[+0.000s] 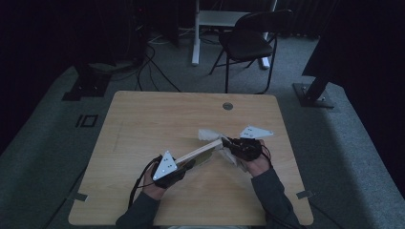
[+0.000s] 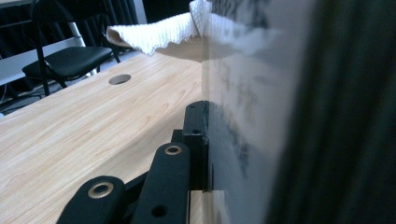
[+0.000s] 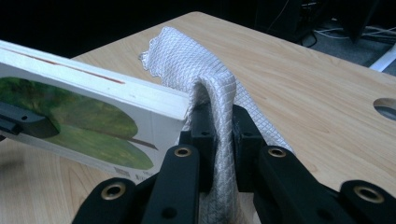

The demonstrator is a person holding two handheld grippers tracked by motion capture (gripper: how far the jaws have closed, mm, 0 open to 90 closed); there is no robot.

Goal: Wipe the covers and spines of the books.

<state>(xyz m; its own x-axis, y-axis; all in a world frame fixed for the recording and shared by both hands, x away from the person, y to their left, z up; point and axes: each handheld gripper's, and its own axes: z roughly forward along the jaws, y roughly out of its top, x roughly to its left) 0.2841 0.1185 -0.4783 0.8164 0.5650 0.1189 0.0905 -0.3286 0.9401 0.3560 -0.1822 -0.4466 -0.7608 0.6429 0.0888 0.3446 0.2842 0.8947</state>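
Two grips are set: the left gripper [image 1: 184, 165] clamps the flat white wooden board [image 1: 199, 151], the right gripper [image 3: 223, 140] pinches the white waffle-weave cloth [image 3: 205, 79] at frame centre. Wiping the board is judged in hand; next, the cloth must be drawn along its surface.

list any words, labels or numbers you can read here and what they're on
None can be read.
book: small dark marks, perhaps a barcode, at the lower edge of its green cover, too small and blurred to read.
white cloth: woven grid pattern, no text.
table: black square mark on the floor beside it, a shape, not lettering.
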